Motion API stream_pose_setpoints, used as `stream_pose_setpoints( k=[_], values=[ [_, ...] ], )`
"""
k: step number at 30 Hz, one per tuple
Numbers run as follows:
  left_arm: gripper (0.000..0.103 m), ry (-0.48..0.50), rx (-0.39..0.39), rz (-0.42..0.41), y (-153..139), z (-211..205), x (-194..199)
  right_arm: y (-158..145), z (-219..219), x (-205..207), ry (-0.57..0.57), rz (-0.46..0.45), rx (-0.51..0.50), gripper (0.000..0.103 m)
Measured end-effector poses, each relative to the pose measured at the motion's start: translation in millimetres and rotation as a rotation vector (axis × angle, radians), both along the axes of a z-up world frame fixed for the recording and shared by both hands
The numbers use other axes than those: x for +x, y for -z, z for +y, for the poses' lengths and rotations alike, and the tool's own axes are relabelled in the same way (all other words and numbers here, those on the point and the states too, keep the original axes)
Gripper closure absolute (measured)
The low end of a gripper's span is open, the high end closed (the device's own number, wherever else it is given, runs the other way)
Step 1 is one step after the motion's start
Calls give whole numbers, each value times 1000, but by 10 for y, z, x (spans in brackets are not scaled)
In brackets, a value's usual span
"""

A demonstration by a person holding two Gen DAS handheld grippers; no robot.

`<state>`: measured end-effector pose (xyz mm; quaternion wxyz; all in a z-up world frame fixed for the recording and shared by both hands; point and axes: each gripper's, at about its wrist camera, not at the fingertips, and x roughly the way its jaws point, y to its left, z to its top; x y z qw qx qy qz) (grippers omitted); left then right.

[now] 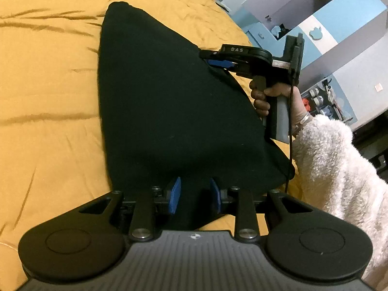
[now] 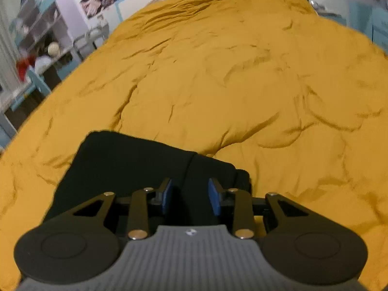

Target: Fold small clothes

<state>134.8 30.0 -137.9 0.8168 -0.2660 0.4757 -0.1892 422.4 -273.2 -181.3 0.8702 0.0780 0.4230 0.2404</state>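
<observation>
A small black garment (image 1: 165, 111) lies on the mustard-yellow bedspread (image 1: 48, 97), stretched into a rough triangle. My left gripper (image 1: 195, 195) sits at its near edge with the blue pads apart and black cloth lying between them. My right gripper (image 1: 219, 64) is at the garment's right corner, its blue pads over the cloth edge. In the right wrist view the garment (image 2: 126, 162) lies under my right gripper (image 2: 190, 197), whose pads stand apart with cloth between them. A seam runs down the cloth there.
The yellow bedspread (image 2: 242, 72) stretches wide beyond the garment. Blue and white cabinets (image 1: 327, 24) stand to the right of the bed. Cluttered shelves (image 2: 36, 48) stand off the bed's left side. A fluffy white sleeve (image 1: 339, 169) covers the arm holding my right gripper.
</observation>
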Motion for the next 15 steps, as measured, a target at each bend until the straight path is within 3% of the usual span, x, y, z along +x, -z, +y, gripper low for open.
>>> stream_pose_setpoints(
  k=[4,8,15],
  values=[
    [68,-1,1,2,-3,-1,15,-33,-40,-30,18,1,22,74],
    [65,4,6,-1,-17,-3,11,-360,-36,-358,14,-81,54,64],
    [62,11,21,-21,-35,-57,-8,-854,-387,-1627,-85,-214,94,58]
  ],
)
